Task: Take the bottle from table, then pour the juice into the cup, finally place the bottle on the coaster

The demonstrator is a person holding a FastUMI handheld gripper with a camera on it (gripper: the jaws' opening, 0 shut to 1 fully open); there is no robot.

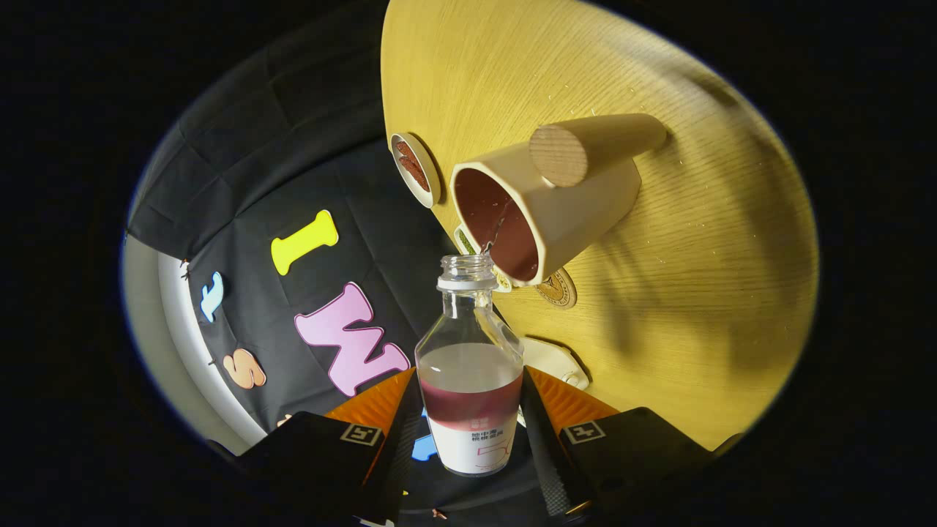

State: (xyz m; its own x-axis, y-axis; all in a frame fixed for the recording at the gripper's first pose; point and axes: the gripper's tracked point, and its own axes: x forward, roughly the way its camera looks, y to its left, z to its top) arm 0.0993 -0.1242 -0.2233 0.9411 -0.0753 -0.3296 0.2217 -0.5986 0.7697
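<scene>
My gripper [469, 419] is shut on a clear uncapped bottle [469, 380], one finger on each side of its labelled lower body. The view is rolled over, so the bottle is tipped toward the table. Dark red juice lies in the bottle's lower part. Its open mouth [467, 267] is at the rim of a beige cup [564, 208] with a round wooden handle [585, 146], and a thin stream of juice runs into the cup. Red juice shows inside the cup. A round white coaster [415, 170] with a red pattern lies beyond the cup, near the table edge.
The cup stands on a light wooden table [703, 278]. Beside the cup's base lie a small green-edged coaster [463, 238] and a brown round coaster [558, 290]. A white disc [553, 361] lies near my fingers. The table edge runs past the coasters, with black cloth beyond.
</scene>
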